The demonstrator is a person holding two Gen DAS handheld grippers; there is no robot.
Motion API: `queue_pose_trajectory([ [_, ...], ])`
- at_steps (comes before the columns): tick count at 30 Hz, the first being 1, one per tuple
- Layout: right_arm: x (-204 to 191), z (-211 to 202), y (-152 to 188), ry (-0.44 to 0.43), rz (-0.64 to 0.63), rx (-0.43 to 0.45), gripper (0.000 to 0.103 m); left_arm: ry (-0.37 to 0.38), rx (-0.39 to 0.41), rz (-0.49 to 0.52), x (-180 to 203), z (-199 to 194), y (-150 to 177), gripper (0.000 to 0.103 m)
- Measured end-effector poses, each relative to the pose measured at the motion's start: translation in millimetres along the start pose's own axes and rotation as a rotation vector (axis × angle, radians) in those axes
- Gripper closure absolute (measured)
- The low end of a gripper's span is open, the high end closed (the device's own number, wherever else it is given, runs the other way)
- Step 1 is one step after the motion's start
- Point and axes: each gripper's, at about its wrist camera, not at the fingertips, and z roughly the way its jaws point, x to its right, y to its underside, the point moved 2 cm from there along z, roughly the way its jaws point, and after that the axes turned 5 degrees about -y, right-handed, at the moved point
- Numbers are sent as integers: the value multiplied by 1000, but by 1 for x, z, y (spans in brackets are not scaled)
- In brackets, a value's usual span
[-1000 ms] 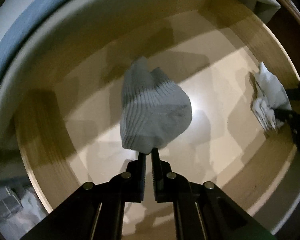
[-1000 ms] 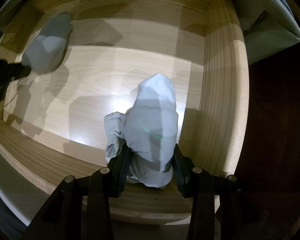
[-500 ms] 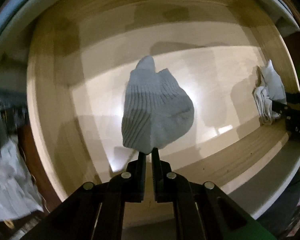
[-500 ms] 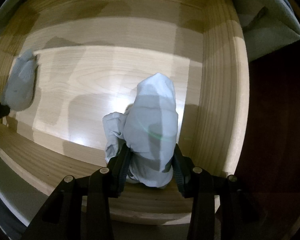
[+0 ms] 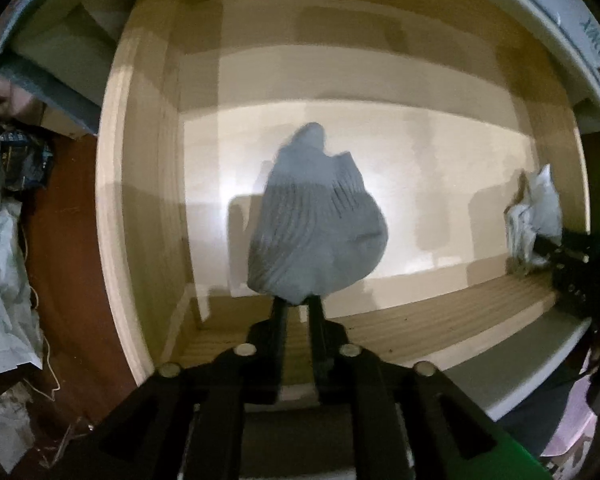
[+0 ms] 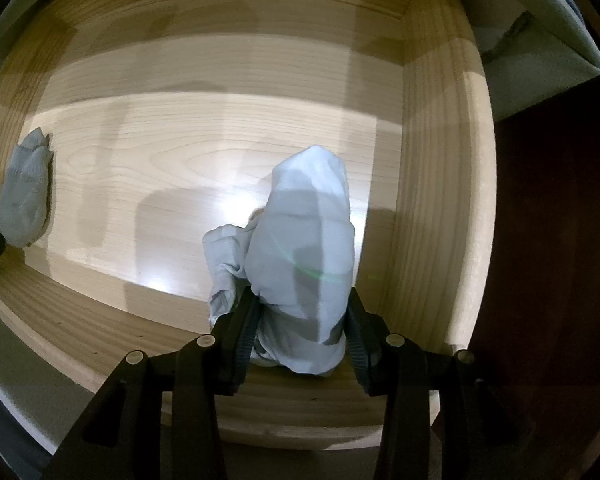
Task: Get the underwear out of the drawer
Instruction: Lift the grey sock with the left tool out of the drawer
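Observation:
My left gripper (image 5: pixel 298 308) is shut on a grey ribbed piece of underwear (image 5: pixel 314 224) and holds it up over the front left part of the open wooden drawer (image 5: pixel 148 184). My right gripper (image 6: pixel 300 320) is shut on a pale white bundle of underwear (image 6: pixel 304 264), held above the drawer's front right corner (image 6: pixel 432 200). The grey piece also shows at the left edge of the right wrist view (image 6: pixel 24 196). The white bundle also shows at the right of the left wrist view (image 5: pixel 538 212).
The drawer floor (image 6: pixel 160 168) is bare light wood. A dark red-brown floor (image 5: pixel 64 264) lies left of the drawer, with crumpled white bags (image 5: pixel 0 280) and clutter on it. A grey-white cabinet edge (image 5: pixel 556 40) arches over the drawer's back.
My left gripper has pulled back and to the left with the grey underwear, from deep over the drawer to its front left edge. My right gripper has held nearly still with the white bundle.

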Motion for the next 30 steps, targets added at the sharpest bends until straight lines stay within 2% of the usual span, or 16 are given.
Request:
queue_pose_trajectory([
  [1,-1,-2,2,1,0,1,63,-4,4,-6,-1,-3,0,72],
  [2,-1,-2,1,1,0,1,63,0,12,-10,-1,-9,0,56],
  [3,0,-1,2,1,0,1,63,6,22,-9,-1,-14,0,47],
  [6,-1,-1,3,2,-2,3,63,29,50,-10,-8,-30,-3,45],
  [8,-1,-1,3,3,-5,6,63,28,63,-13,-22,-40,-19,41],
  [10,-1,-1,5,4,-4,7,63,10,70,-9,-20,-33,-13,41],
  [14,-2,-2,6,4,-7,9,63,21,21,1,-10,-2,-17,40],
  [17,-2,-1,6,4,-6,7,63,-8,8,14,-2,5,-25,40],
  [30,0,-1,1,6,-2,-4,63,-15,-33,-23,-2,33,-41,37],
])
